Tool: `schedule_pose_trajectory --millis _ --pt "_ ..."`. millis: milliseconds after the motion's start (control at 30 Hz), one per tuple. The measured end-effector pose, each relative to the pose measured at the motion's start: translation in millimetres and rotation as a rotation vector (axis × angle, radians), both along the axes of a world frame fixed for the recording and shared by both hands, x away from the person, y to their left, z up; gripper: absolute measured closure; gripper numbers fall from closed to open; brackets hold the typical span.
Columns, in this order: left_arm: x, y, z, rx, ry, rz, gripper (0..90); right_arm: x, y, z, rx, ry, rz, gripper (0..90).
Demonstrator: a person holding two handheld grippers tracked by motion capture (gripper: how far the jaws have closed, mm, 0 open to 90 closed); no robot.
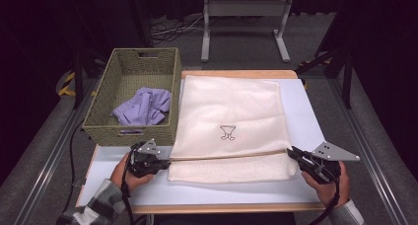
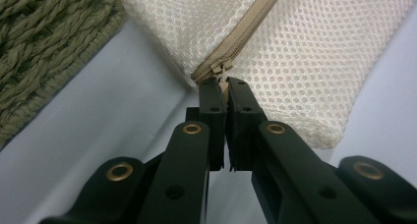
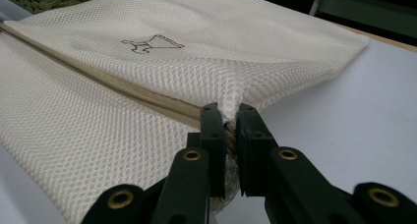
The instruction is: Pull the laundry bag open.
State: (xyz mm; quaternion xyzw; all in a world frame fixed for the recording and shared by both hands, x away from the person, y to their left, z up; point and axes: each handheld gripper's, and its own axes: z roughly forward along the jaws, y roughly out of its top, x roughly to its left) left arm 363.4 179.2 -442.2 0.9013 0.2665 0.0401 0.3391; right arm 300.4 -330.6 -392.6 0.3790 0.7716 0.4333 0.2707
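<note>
Around the work, the room is dark, with a grey floor point(image 1: 44, 151), loose cables and a pale metal frame point(image 1: 245, 18) standing beyond the far edge of the desk point(image 1: 305, 111). That desk has a white top with a wooden rim and carries two things side by side. Largest is the cream mesh laundry bag point(image 1: 229, 106), lying flat over the middle of the desk, a small dark printed emblem point(image 1: 227, 132) on its upper face and a beige zipper point(image 1: 229, 155) running across it near the person's side. Just beside the bag, at the far left corner, stands a woven olive basket point(image 1: 98, 116) with a crumpled lilac cloth point(image 1: 143, 107) inside; its near wall stands close behind the left tool point(image 1: 165, 162), with bare desk between them in the left gripper view. The left tool point(image 2: 225, 89) is pinched nearly closed on the zipper pull point(image 2: 225, 72) at the bag's left end. The right tool point(image 1: 291, 152) is at the bag's right end, and in the right gripper view its jaws are clamped on the mesh corner where the zipper tape point(image 3: 123, 89) ends, a fold of fabric caught between them point(image 3: 229, 117). Each tool is held in one of the person's hands, at the desk's near edge.
</note>
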Motion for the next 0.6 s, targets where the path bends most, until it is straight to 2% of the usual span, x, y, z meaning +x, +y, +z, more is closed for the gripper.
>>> schedule_pose_trajectory --millis 300,600 --pt "0.5 2.6 -1.1 -0.003 -0.008 0.006 87.2 0.1 0.9 -1.5 0.0 0.007 0.01 83.7" --pt "-4.9 2.2 -2.0 -0.014 -0.043 0.016 86.8 0.9 -0.2 -3.5 0.004 0.025 0.011 83.5"
